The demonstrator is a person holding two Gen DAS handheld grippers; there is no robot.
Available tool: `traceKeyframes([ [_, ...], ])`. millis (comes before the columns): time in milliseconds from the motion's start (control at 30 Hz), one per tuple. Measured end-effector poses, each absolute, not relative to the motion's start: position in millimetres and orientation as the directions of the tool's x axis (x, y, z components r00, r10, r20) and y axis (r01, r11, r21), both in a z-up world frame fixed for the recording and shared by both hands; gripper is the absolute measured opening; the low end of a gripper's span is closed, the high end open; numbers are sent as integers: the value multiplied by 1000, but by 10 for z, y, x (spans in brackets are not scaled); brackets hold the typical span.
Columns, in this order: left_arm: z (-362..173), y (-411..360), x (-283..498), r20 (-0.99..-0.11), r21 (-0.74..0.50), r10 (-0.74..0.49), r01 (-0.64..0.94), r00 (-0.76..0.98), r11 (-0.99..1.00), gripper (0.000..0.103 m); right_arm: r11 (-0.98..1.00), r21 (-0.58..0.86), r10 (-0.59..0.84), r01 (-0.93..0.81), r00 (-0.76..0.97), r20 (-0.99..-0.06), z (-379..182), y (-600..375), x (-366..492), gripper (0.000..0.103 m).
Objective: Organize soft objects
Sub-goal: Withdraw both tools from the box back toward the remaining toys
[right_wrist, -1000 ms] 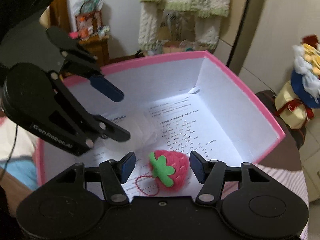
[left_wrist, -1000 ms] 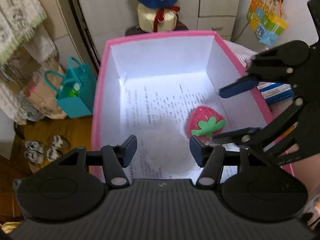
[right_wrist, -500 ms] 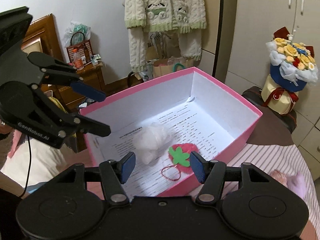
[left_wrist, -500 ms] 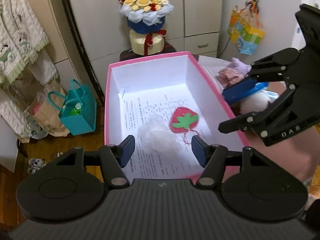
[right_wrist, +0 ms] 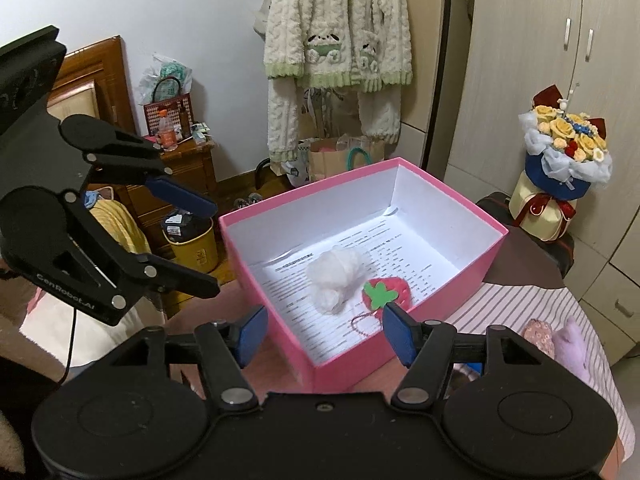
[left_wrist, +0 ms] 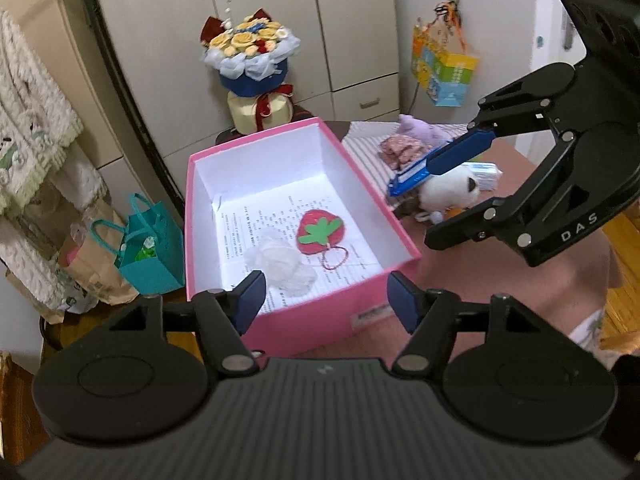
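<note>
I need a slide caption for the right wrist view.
Strawberry plush and white fluffy ball lying inside the pink box.

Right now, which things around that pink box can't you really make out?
- Printed sheet lining the pink box: text too small to read, either view.
- Panda plush, left view: partly hidden behind the right tongs.
- Blue packet beside it: mostly covered by the same tongs.
- Lilac plush, right view: lower part hidden behind the tongs' black frame.
- White fluffy toy: shape unclear in both views.
</note>
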State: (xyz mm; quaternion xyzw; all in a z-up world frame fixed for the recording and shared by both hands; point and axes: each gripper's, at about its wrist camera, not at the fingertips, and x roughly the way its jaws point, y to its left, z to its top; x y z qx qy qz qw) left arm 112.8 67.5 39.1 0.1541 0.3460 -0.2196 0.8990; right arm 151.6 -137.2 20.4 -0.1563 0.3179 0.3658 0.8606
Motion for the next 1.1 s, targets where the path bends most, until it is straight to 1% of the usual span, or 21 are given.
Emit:
traceKeyframes([
  [400, 386, 372, 741, -688, 148, -334, 576, 644, 804, 77, 709, -43, 531, -704, 572, -625, 228, -1764, 1037, 75],
  [567, 305, 167, 672, -693, 138, -370, 618, 619, 774, 77, 748, -16, 521, -663, 603, -604, 119, -2100, 877, 78],
  [733, 118, -57, 658, -668, 126, -410, 637, 621, 760, 79, 793, 5, 492, -609, 637, -593, -45, -2464, 737, 79],
  [933, -144, -334, 778, -683, 59, -448, 654, 577, 754, 79, 840, 46, 455, -541, 655, -603, -282, -2788, 708, 80],
  [1100, -321, -553, 924, -678, 25, -472, 659, 564, 752, 79, 875, 41, 412, -483, 697, -587, -455, -3045, 779, 80],
])
